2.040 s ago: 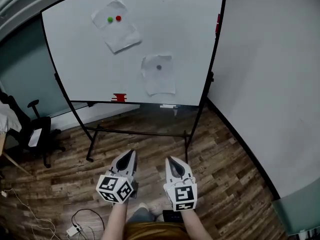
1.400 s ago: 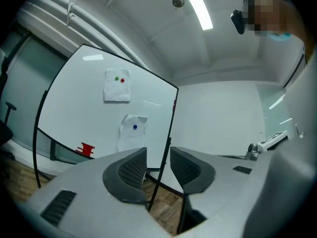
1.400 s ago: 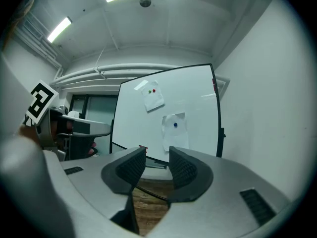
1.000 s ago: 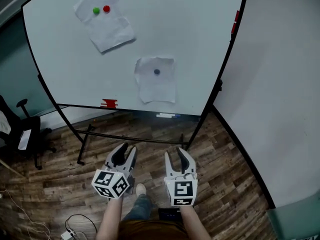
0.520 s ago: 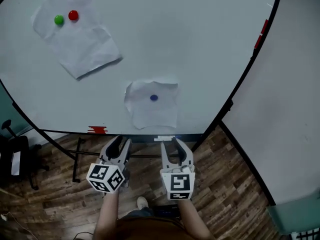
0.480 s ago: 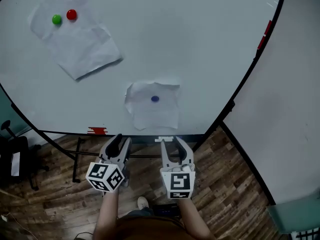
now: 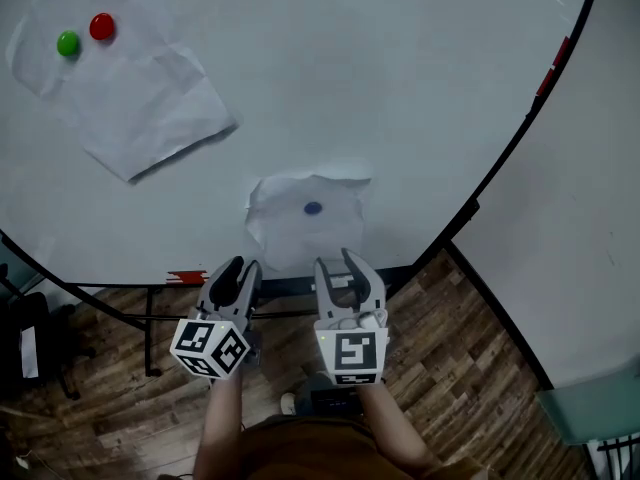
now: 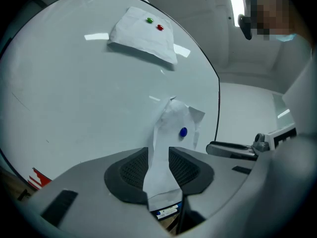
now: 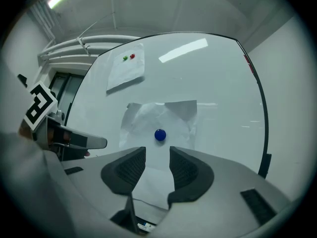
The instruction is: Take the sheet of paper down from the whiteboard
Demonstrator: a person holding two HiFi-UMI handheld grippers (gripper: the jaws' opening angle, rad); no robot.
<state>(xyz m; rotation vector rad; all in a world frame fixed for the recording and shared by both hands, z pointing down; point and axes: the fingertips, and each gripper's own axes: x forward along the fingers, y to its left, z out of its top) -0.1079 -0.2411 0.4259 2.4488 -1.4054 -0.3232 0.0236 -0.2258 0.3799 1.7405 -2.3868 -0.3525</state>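
Sheet under blue magnet (on whiteboard); markers in tray

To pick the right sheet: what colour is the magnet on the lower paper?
The magnet is blue; the right gripper view shows it best.

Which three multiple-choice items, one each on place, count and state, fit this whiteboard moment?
1. Where does the lower sheet hang from the upper sheet?
A) below and to the right
B) directly above
C) level, to the left
2. How many magnets pin the upper sheet?
A) one
B) two
C) four
3. The lower sheet is:
A) pinned to the whiteboard
B) lying on the floor
C) rolled into a tube

Key: 1 A, the head view shows it lower and further right; 2 B, a green magnet and a red magnet; 3 A, a blue magnet holds it there.
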